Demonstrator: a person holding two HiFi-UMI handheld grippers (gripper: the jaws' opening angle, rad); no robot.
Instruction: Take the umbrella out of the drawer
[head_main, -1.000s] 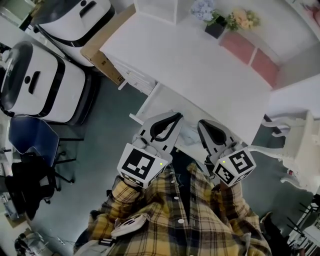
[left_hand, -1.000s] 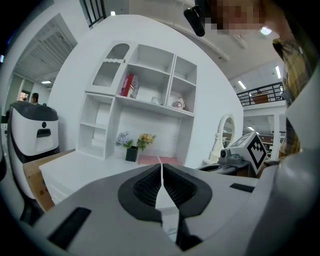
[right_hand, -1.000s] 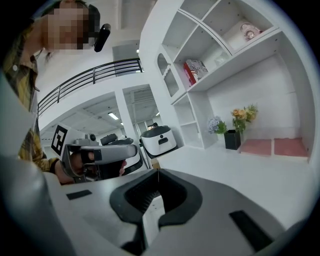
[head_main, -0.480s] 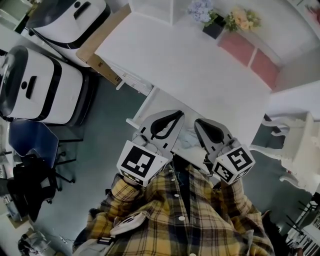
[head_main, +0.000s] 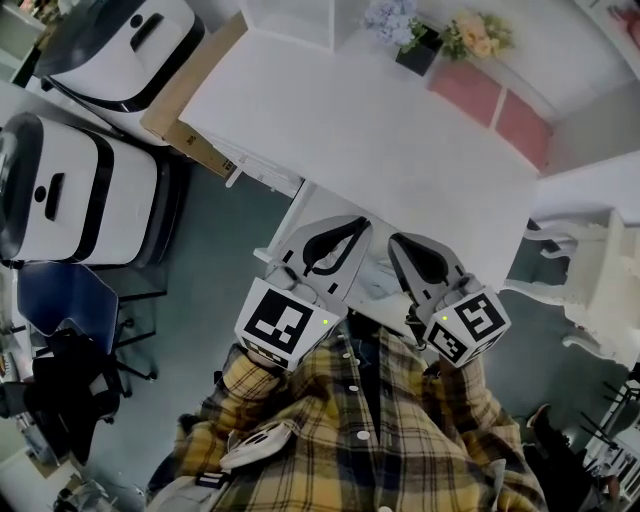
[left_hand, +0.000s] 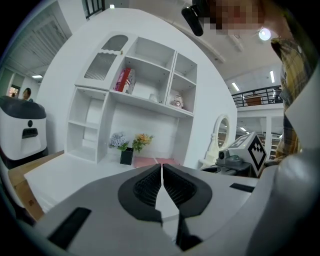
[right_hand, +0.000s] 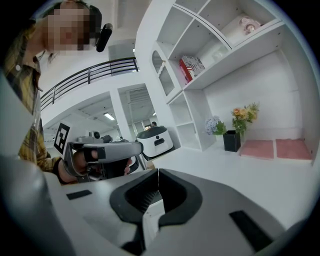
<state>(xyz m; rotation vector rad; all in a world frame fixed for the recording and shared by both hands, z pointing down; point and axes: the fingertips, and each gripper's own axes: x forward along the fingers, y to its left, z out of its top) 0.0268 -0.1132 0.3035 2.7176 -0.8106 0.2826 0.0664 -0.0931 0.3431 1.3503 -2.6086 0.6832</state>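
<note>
Nearest in, by the person's plaid shirt (head_main: 370, 440), the left gripper (left_hand: 161, 169) has its jaws pressed together with nothing in them. Right gripper (right_hand: 158, 175), same deal, clamped empty. Just under them is what looks like the pulled-out drawer (head_main: 285, 225) on the near edge of the white desk (head_main: 380, 130). Can't make out the umbrella, the grippers cover that spot. A dark flower pot (head_main: 417, 55) sits at the far edge.

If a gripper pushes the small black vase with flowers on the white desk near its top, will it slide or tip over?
It would probably tip rather than slide: the flowers spread wide and high above the black vase. The vase looks small, so it is likely light. The smooth white desk may let it slide if pushed low.
</note>
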